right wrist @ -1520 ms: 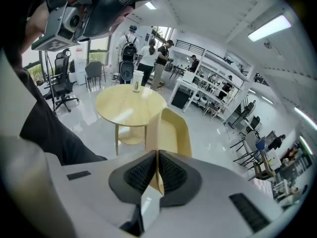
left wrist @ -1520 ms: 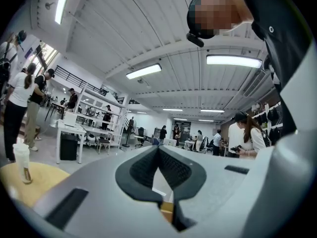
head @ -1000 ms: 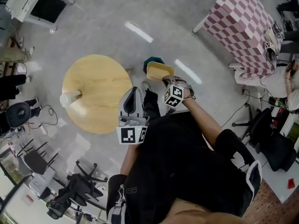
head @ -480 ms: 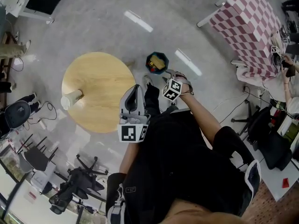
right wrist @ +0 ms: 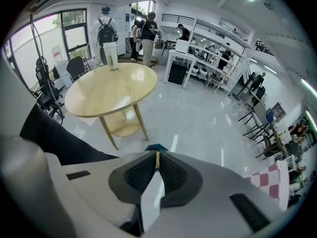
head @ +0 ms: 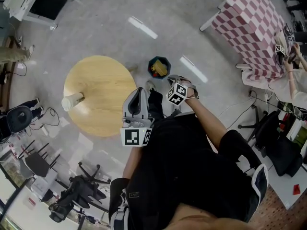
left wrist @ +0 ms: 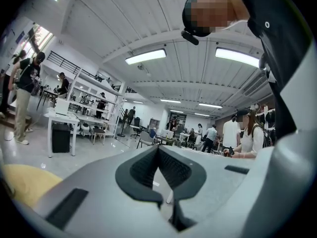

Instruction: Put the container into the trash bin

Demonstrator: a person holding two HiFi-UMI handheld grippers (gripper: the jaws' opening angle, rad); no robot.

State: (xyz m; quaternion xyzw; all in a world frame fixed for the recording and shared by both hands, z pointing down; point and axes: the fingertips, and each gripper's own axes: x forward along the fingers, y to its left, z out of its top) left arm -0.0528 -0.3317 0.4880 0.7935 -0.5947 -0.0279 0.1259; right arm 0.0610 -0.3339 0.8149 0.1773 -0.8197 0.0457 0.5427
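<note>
A grey polished floor (head: pixel 96 23) fills the room, with a round wooden table (head: pixel 98 92) bearing a cup (head: pixel 72 101) and a checkered table (head: pixel 249 28) well off to the side. The dark teal trash bin (head: pixel 166 63) stands on the floor just beyond the right gripper (head: pixel 172 79), and the yellow container (head: pixel 159 70) lies inside it, apart from the fingers. In the right gripper view the jaws are closing, with only a narrow slit left and nothing between the pads; the bin's edge (right wrist: pixel 156 147) peeks past the tips, with a yellow sliver showing through the slit. The left gripper (head: pixel 137 91) hangs beside the round table, away from the bin, its jaws pressed together and empty.
</note>
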